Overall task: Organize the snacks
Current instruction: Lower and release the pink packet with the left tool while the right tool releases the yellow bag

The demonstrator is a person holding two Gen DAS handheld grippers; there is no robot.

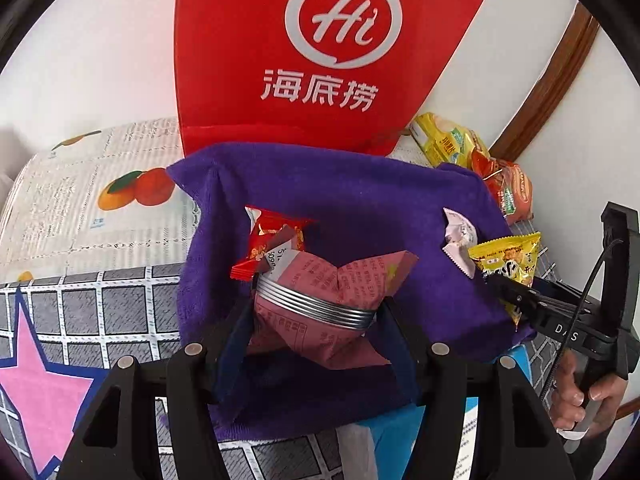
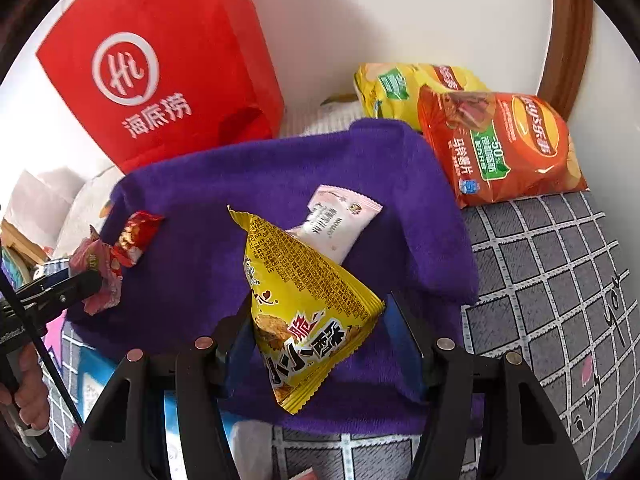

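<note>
You have four small snack packets at the claws: a pink one in your left claw, a yellow one in your right claw, a red one and a white one just beyond. Two chip bags, yellow and orange, lie farther right. One purple towel, one red paper bag.

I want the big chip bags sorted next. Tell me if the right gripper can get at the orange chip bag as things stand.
Probably not yet. The right gripper is shut on a yellow snack packet, so its jaws are full. The orange chip bag lies uncovered beyond the purple towel.
</note>
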